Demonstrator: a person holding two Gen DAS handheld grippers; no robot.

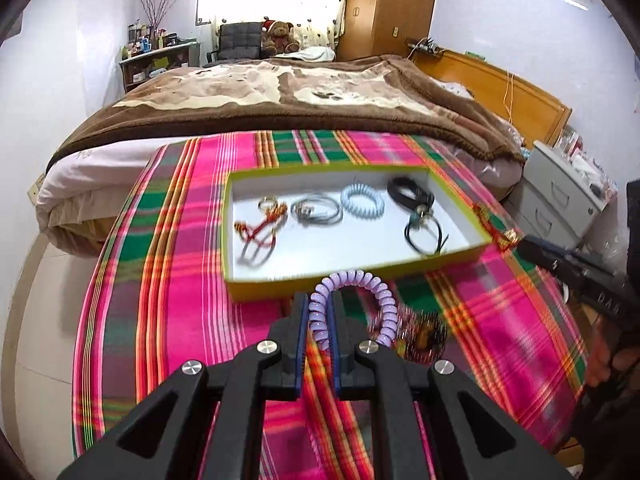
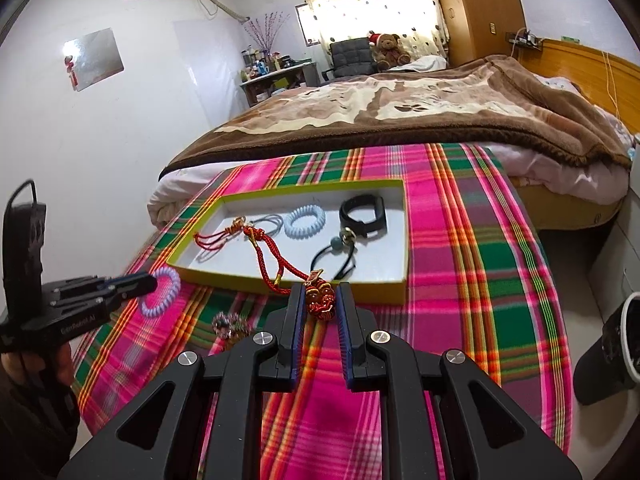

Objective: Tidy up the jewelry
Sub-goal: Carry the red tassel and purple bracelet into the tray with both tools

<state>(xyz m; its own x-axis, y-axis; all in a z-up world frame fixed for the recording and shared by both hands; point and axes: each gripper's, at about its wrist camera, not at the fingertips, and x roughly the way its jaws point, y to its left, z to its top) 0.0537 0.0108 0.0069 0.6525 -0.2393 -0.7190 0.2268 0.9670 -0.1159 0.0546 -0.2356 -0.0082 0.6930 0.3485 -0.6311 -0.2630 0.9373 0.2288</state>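
Left gripper clamps lilac coil band; right gripper pinches red pendant, whose cord could drag tray pieces out

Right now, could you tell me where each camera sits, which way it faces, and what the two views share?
Left wrist: on the left tool, facing the tray and bed; its fingers clamp the purple coil band; the right tool shows at right.
Right wrist: on the right tool, same facing; the red charm sits between its fingers; the left tool shows at left.
Shared: tray, plaid cloth, purple coil band.
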